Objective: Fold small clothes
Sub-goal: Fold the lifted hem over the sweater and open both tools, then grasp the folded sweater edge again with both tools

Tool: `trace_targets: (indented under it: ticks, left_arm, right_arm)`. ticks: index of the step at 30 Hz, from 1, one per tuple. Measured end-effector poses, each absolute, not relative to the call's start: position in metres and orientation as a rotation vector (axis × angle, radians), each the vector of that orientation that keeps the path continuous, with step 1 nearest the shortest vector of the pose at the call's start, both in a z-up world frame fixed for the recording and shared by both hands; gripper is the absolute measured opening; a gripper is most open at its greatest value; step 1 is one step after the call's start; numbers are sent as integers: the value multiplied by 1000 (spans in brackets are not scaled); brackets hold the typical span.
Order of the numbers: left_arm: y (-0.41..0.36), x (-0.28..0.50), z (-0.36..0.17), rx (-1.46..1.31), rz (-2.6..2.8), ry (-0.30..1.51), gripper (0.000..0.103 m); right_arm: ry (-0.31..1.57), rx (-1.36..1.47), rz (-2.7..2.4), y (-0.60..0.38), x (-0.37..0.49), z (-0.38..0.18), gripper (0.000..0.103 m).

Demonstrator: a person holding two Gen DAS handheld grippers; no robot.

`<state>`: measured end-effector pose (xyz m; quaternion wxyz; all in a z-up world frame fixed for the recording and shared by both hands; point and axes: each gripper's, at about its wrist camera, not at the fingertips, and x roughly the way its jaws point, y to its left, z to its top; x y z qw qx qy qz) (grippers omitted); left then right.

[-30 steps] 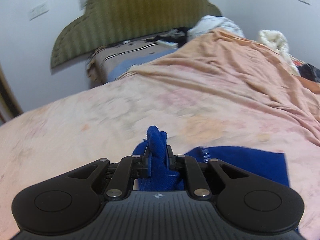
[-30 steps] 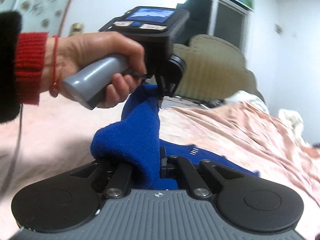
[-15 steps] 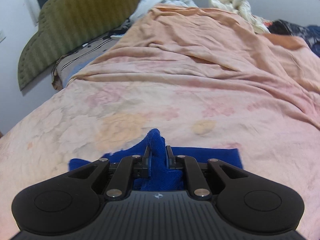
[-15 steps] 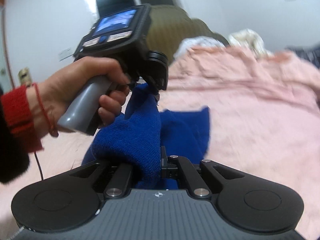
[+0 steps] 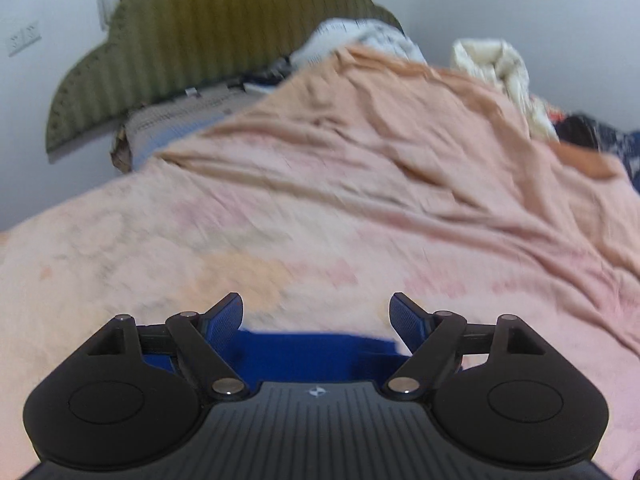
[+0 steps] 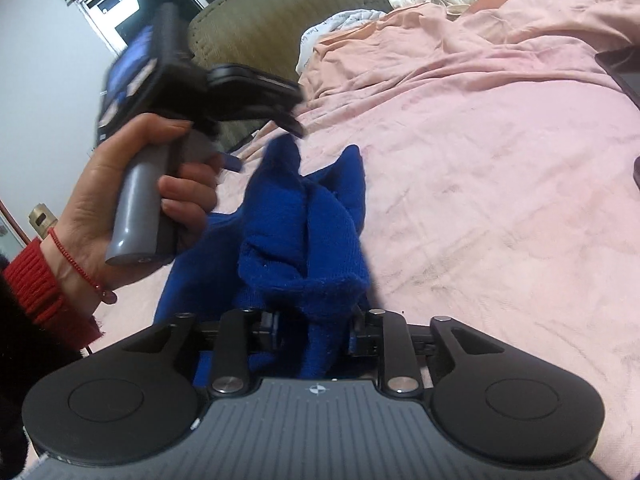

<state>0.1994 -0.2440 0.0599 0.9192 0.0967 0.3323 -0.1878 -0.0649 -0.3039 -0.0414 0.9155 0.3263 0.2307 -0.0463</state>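
We hold the left gripper (image 5: 318, 316) low over the bed, its jaws opening and already wide, with nothing pinched between the blue pads (image 5: 224, 322); the blue knit (image 5: 316, 354) lies flat on the pink sheet (image 5: 360, 208) just below and behind them. In the right wrist view our left hand (image 6: 132, 184) grips that tool's grey handle to the left, above the far end of the cloth. The right gripper (image 6: 314, 326) has its jaws opening, narrow for now, and a bunched fold of the knit (image 6: 308, 240) sits between them; we cannot tell whether the pads press it. Far off stands an olive headboard (image 5: 216, 40).
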Motion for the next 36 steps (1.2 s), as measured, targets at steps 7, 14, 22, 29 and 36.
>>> trace_targets:
  ticks: [7, 14, 22, 29, 36]
  left_arm:
    - [-188, 182, 57, 304, -260, 638, 81]
    - [-134, 163, 33, 358, -211, 622, 81]
    - [-104, 210, 21, 67, -344, 796, 81]
    - [-111, 228, -2, -24, -396, 857, 14]
    - [-108, 226, -5, 46, -279, 779, 7]
  right_arm:
    - [432, 751, -121, -313, -71, -43, 40]
    - [369, 675, -243, -325, -74, -17, 73]
    - [534, 722, -111, -368, 27, -6, 70]
    - [604, 687, -81, -370, 75, -22, 11]
    - [518, 602, -71, -372, 80, -20, 13]
